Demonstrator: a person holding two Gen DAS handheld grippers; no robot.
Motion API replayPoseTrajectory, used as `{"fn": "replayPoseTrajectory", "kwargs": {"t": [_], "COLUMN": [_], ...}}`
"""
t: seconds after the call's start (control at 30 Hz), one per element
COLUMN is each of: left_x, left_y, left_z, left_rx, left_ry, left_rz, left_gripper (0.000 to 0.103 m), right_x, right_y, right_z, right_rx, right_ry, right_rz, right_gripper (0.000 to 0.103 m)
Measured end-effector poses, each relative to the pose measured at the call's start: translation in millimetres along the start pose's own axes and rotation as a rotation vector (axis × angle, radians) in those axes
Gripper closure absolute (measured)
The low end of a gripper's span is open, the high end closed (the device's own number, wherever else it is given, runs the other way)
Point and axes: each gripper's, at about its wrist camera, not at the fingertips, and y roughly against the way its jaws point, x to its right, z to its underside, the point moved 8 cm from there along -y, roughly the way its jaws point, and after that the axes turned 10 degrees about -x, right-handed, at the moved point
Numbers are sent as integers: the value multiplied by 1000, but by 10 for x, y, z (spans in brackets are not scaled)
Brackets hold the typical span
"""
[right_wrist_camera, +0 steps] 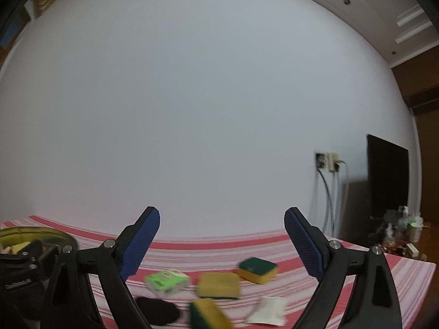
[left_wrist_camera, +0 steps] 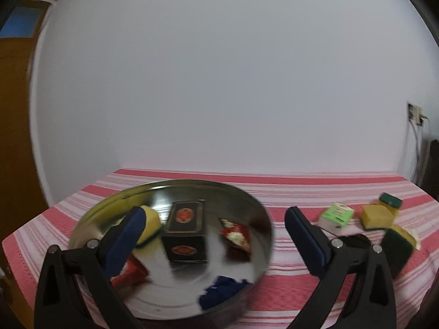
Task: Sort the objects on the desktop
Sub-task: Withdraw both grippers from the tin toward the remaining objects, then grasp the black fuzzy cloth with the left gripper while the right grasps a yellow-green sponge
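A round metal tray [left_wrist_camera: 247,200] on the striped tablecloth holds a black box [left_wrist_camera: 185,230], red packets [left_wrist_camera: 236,235], a yellow sponge [left_wrist_camera: 151,224] and a blue cloth [left_wrist_camera: 219,292]. My left gripper [left_wrist_camera: 216,211] hovers over the tray, open and holding nothing. To the tray's right lie a green-and-white packet [left_wrist_camera: 336,213], a black object [left_wrist_camera: 356,240] and sponges [left_wrist_camera: 376,216]. My right gripper [right_wrist_camera: 221,211] is open and held above those loose things: the green packet [right_wrist_camera: 166,279], three sponges [right_wrist_camera: 218,285], a white sachet [right_wrist_camera: 267,311] and the black object [right_wrist_camera: 157,311].
A white wall stands close behind the table. A wall socket [right_wrist_camera: 326,161] with hanging cables and a dark screen [right_wrist_camera: 387,175] are on the right, with clutter [right_wrist_camera: 397,227] below. The table's right edge [right_wrist_camera: 428,274] falls off nearby. A wooden door [left_wrist_camera: 13,109] is left.
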Motion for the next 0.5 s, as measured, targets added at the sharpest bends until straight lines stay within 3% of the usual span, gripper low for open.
{"fn": "replayPoseTrajectory", "kwargs": {"t": [0.2, 0.37, 0.5], "left_x": [418, 795, 1078], "left_y": [-20, -42, -47], "left_z": [51, 130, 209], "left_rx": [-52, -104, -150], "left_ry": [-70, -185, -275], "left_rz": [115, 184, 203], "left_gripper": [1, 1, 1], "right_x": [472, 654, 462], "right_y": [-217, -437, -464], "right_z": [168, 436, 597], "right_rx": [-94, -266, -377], "right_ry": [-28, -35, 20], "right_rz": [42, -49, -157], "right_gripper": [9, 9, 9]}}
